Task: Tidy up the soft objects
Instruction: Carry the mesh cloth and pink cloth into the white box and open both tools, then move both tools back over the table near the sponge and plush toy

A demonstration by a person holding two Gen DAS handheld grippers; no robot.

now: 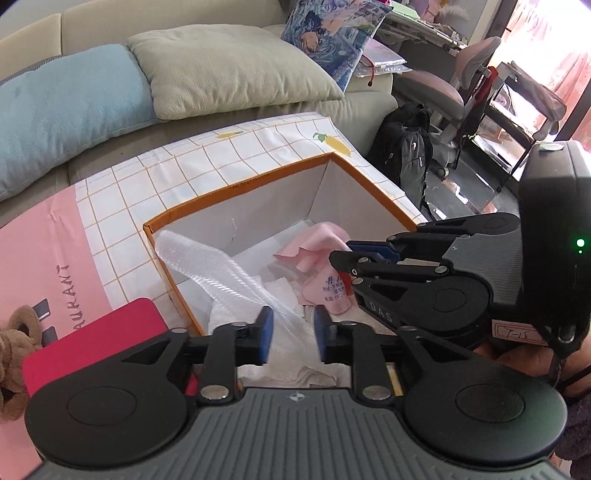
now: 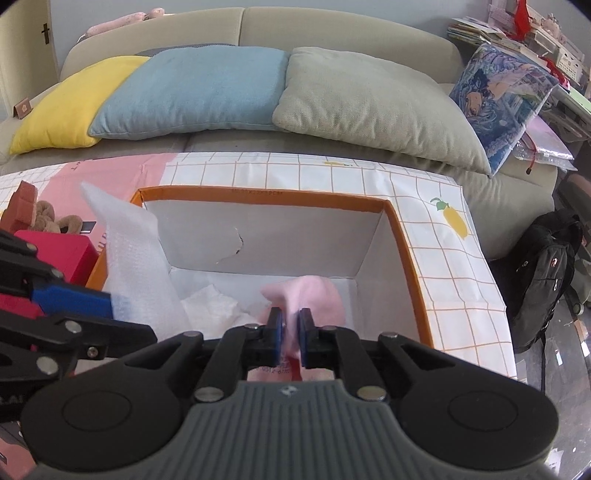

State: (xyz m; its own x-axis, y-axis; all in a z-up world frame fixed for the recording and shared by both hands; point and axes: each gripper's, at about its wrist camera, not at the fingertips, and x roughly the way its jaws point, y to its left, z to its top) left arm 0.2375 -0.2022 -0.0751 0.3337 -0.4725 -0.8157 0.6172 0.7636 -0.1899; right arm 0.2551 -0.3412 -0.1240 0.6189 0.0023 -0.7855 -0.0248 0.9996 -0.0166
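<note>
An open cardboard box with an orange rim and white inner walls (image 2: 410,258) stands on a desk covered by a white grid-patterned cloth with lemon prints and a pink panel (image 2: 461,280). Inside the box, on crumpled white paper (image 1: 284,291), lies a thin pink cloth with printed writing (image 1: 325,291). The right gripper (image 2: 290,334) reaches into the near side of the box, its blue-padded fingers (image 2: 275,332) narrowly apart with a fold of the pink cloth between them; whether the pads press on it I cannot tell. A long strip of clear bubble wrap (image 1: 221,273) drapes over the box's left wall and runs down toward the left gripper (image 1: 291,338), whose fingers (image 1: 266,334) stand apart with the strip's end passing loosely between them, not clamped.

Left of the box, touching its wall, sits a red rectangular case (image 1: 92,343), and beyond that a brown plush toy (image 1: 14,354) and a brown block-shaped piece (image 2: 24,201). Behind the box, past the desk edge, a beige sofa (image 2: 332,26) carries a yellow cushion (image 2: 62,114), a blue cushion (image 2: 195,88), a sage-green cushion (image 2: 369,107) and a printed cushion with a blue illustrated figure (image 2: 502,99). Right of the box, on the floor, leans a black backpack (image 2: 543,280); further off stands a pale office chair (image 1: 443,92).
</note>
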